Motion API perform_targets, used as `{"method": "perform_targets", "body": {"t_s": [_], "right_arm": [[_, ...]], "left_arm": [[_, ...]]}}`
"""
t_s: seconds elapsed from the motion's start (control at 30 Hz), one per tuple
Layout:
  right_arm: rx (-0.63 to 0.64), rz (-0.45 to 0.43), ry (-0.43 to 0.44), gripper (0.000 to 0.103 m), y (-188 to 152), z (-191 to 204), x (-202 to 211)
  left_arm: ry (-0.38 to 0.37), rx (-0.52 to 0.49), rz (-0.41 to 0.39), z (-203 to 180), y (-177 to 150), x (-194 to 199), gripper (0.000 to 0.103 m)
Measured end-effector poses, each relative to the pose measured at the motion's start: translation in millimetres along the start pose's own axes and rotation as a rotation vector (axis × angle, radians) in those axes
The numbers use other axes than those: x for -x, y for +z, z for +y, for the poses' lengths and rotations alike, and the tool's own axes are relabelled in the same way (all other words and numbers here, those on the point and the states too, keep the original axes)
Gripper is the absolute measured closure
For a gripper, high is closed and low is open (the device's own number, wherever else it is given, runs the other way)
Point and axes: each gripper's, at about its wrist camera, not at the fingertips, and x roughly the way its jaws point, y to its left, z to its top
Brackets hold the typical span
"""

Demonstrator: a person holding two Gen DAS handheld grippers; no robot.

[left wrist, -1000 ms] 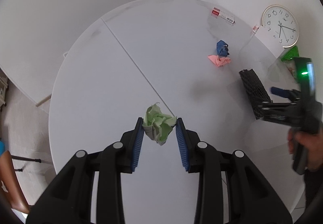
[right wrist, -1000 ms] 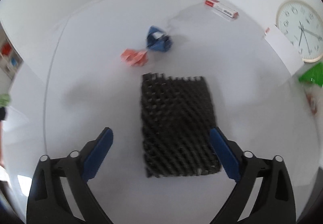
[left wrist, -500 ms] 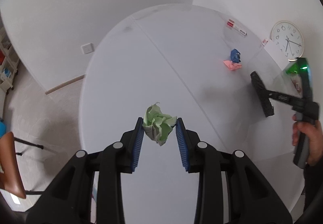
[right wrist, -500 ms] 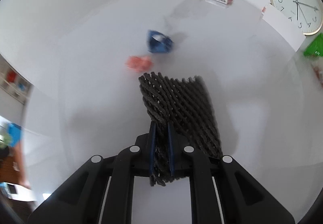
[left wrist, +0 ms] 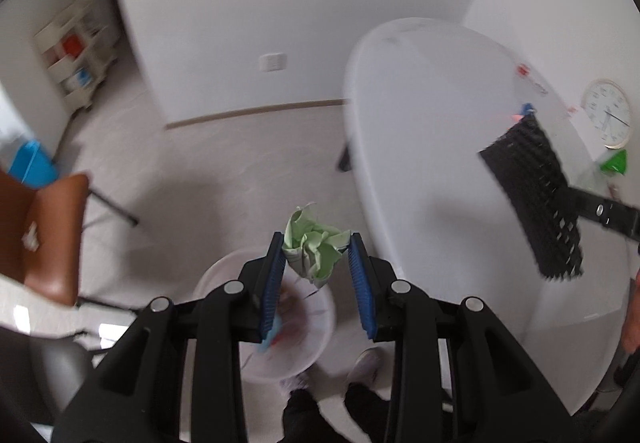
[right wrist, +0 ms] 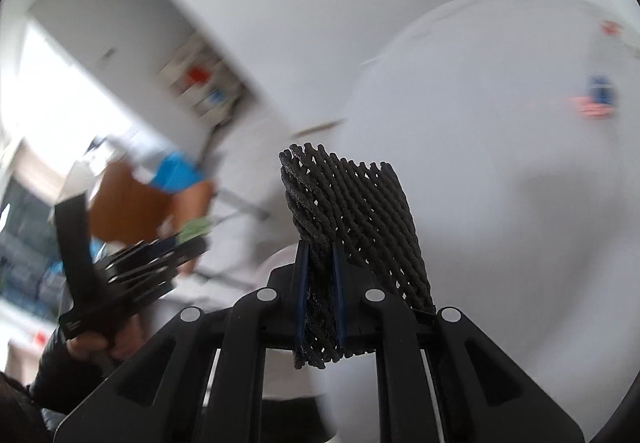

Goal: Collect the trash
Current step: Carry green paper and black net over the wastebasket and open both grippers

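My left gripper (left wrist: pixel 316 241) is shut on a crumpled green paper (left wrist: pixel 310 255) and hangs off the table, above a white bin (left wrist: pixel 224 283) on the floor that has blue and red scraps in it. My right gripper (right wrist: pixel 319 247) is shut on a black foam mesh sleeve (right wrist: pixel 352 211), held in the air beside the white round table (right wrist: pixel 500 123). The same mesh (left wrist: pixel 536 195) shows at the right of the left wrist view. A blue scrap (right wrist: pixel 600 87) and a pink scrap (right wrist: pixel 592 109) lie far back on the table, blurred.
A brown chair (left wrist: pixel 48 235) stands left of the bin. The person's shoes (left wrist: pixel 364 363) are right beside the bin. A wall clock (left wrist: pixel 608 113) and a green packet (left wrist: pixel 614 163) sit at the table's far right. A shelf unit (left wrist: pixel 76 51) stands by the wall.
The right gripper closed on the black mesh and lifted it off the table. Both grippers swung left past the table edge. The left one now holds the green paper over the bin.
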Motion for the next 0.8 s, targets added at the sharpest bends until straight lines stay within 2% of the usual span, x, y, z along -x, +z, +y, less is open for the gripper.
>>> {"method": "perform_targets", "body": {"t_s": [0.1, 0.17, 0.27, 0.4, 0.47, 0.53, 0.57, 0.6, 0.7, 0.8], "right_arm": [[0.065, 0.107, 0.070, 0.090, -7.1, 41.5, -51.6], [0.132, 0.180, 0.075, 0.089, -12.5, 63.9, -90.5], [0.252, 0.319, 0.041, 0.089, -28.0, 93.6, -167.3], [0.367, 0.438, -0.035, 0.087, -51.0, 107.2, -248.7], [0.390, 0.473, -0.061, 0.077, -63.9, 107.7, -279.4], [0.415, 0.505, -0.087, 0.029, -75.4, 104.9, -304.7], [0.428, 0.503, -0.106, 0.023, -79.7, 100.1, -309.2], [0.433, 0.506, -0.128, 0.019, -83.5, 98.6, -316.3], [0.393, 0.535, -0.135, 0.019, -86.0, 97.6, -308.7], [0.387, 0.475, -0.118, 0.015, -74.9, 106.4, -271.3]], "left_arm": [[0.058, 0.066, 0.011, 40.6, -20.0, 13.8, 0.071], [0.094, 0.103, 0.011, 62.9, -30.5, 23.0, 0.071], [0.127, 0.174, 0.013, 95.2, -46.8, 34.0, 0.071], [0.150, 0.227, 0.029, 123.0, -65.1, 37.0, 0.071], [0.149, 0.236, 0.041, 131.4, -72.4, 32.5, 0.071], [0.137, 0.243, 0.053, 136.6, -71.2, 24.6, 0.071], [0.133, 0.246, 0.059, 138.3, -71.9, 21.0, 0.071], [0.128, 0.242, 0.063, 139.3, -72.7, 16.2, 0.071], [0.114, 0.220, 0.080, 139.7, -72.0, 3.2, 0.071], [0.090, 0.197, 0.094, 135.9, -72.8, -6.8, 0.071]]}}
